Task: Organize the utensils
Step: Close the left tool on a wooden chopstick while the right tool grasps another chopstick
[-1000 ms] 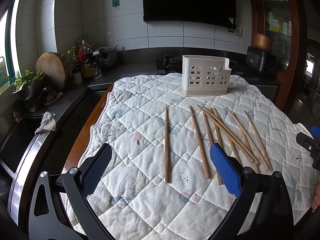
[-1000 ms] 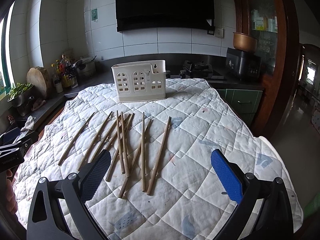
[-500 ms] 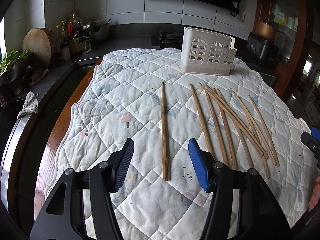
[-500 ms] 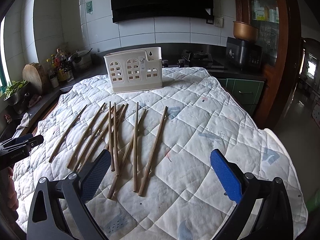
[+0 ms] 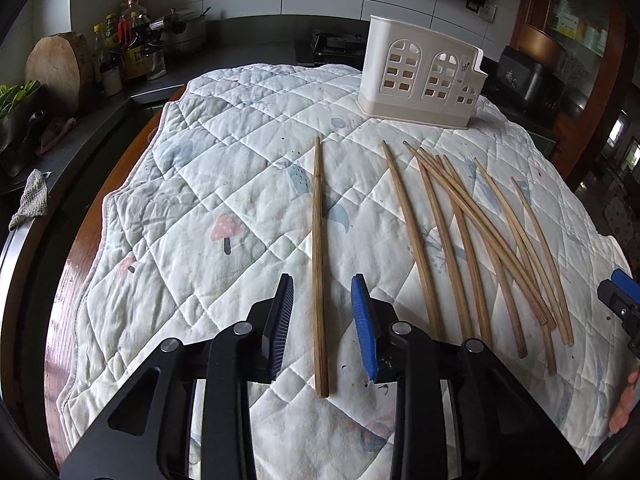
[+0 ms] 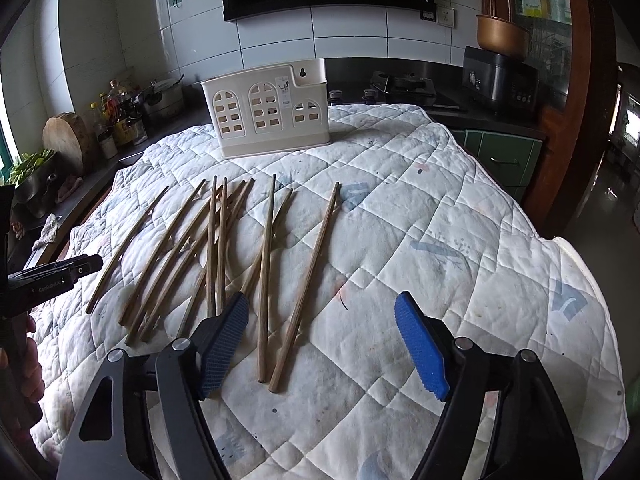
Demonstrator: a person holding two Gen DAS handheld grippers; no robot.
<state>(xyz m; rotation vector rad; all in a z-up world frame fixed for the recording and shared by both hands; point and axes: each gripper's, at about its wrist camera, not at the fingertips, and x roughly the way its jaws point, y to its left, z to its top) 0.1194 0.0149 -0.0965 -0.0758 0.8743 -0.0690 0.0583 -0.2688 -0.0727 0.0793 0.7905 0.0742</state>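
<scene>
Several wooden chopsticks lie on a quilted cloth in front of a white plastic utensil holder. One chopstick lies apart on the left. My left gripper is low over the near end of it, and its jaws are closing. The chopstick runs between the blue pads with a gap on each side. The other chopsticks fan out to the right. My right gripper hangs over the two rightmost chopsticks. Its jaws are closing but still wide, and the pads touch nothing.
The quilted cloth covers a round wooden table whose bare rim shows at the left. A dark counter behind holds bottles, a wooden chopping block and a black cooker. A person's fingers show at the frame edges.
Both grippers have come down and forward toward the cloth. The left jaws have narrowed from wide open to close around the lone chopstick. The right jaws have narrowed a little.
</scene>
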